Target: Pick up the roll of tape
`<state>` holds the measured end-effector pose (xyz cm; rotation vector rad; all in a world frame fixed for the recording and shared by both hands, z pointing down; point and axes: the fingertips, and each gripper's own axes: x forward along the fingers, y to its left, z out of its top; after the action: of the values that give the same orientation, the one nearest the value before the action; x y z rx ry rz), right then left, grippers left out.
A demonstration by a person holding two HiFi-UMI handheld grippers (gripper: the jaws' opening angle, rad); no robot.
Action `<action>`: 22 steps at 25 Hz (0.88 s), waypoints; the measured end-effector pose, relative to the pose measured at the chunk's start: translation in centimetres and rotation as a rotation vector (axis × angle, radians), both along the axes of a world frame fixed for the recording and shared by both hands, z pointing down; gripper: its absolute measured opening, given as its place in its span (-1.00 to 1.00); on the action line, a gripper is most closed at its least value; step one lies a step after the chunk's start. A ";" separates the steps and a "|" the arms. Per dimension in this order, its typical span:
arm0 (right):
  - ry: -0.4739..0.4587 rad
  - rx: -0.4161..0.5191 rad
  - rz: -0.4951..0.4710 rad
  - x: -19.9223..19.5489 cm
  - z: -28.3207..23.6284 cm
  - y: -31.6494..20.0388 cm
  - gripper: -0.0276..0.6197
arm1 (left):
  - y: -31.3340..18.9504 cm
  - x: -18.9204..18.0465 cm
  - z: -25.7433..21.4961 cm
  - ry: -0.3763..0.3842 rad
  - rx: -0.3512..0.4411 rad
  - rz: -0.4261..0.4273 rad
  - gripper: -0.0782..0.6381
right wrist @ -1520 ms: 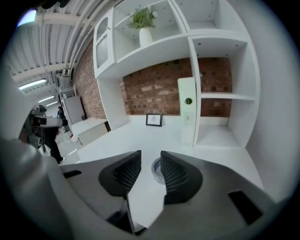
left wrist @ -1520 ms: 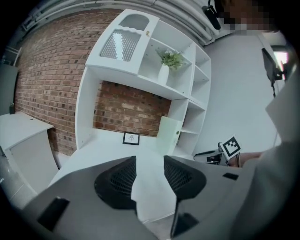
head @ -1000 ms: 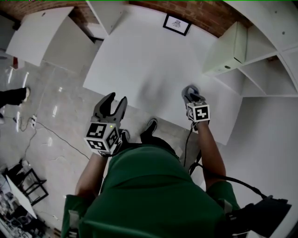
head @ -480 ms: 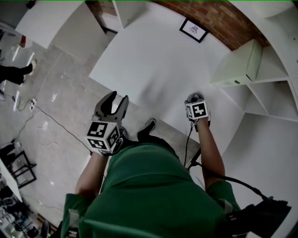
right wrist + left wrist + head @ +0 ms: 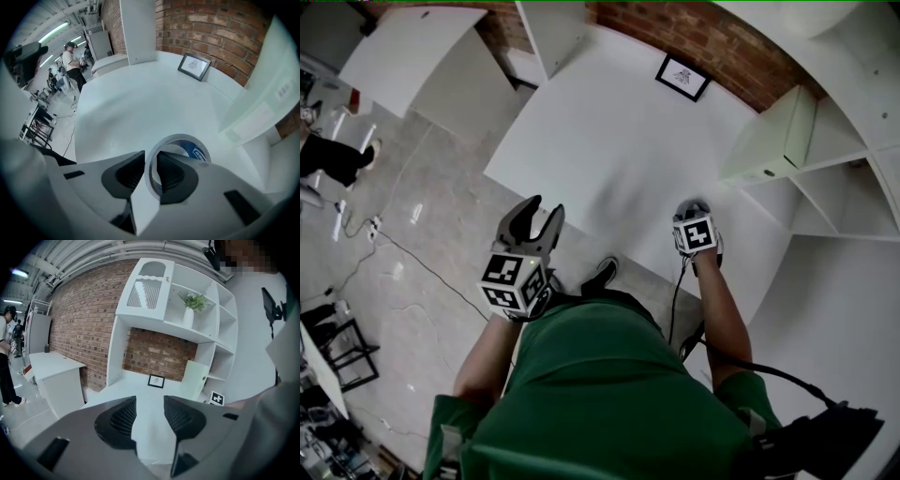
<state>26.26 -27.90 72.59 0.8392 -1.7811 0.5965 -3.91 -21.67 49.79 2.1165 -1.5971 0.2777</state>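
Progress on the tape job: roughly halfway, going by the looks. Reach part seems done, lift part not.

Over on the near right side of the white table [image 5: 609,141], with the right claw [image 5: 151,166] pointing steeply down right on top of the roll of tape [image 5: 194,149]. Straddling the roll's wall in the right gripper view: one jaw down inside the hole, the other outside the ring, wall between them. Closing at this moment, but not looking properly clamped yet, as far as can be told. Lying flat on the table too, so no lift so far. Can't really spot the roll from the head view, hidden under the claw.

Left claw [image 5: 150,416]: jaws apart, nothing between them, just hanging off the near left edge of the table, well apart from the roll. Doesn't seem to have a job here.

Left to do, at a guess: finish the squeeze on the wall, then raise the roll off the table. Worth watching for a tilt or a swing once off the surface, with only one thin side of the ring pinched.

Other stuff well apart from the roll: small picture frame [image 5: 682,77] at the far edge by the brick wall [image 5: 712,37], white shelves [image 5: 825,159] off to the right.
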 end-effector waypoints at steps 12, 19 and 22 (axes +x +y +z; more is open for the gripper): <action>-0.445 0.309 0.200 -3.0 -12.4 -2.2 -0.67 | -0.4 1.6 -1.6 0.010 0.063 0.073 -0.24; -0.610 0.543 0.272 -5.2 -22.4 -2.3 -0.70 | -2.1 0.0 -4.2 0.020 0.142 0.124 -0.24; -0.652 0.630 0.271 -6.2 -26.3 -1.8 -0.70 | -3.3 -0.7 -5.7 0.026 0.175 0.144 -0.24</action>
<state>20.02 -29.72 46.30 1.4475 -2.5362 0.5150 -4.61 -25.01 44.05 2.3629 -1.5047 0.1619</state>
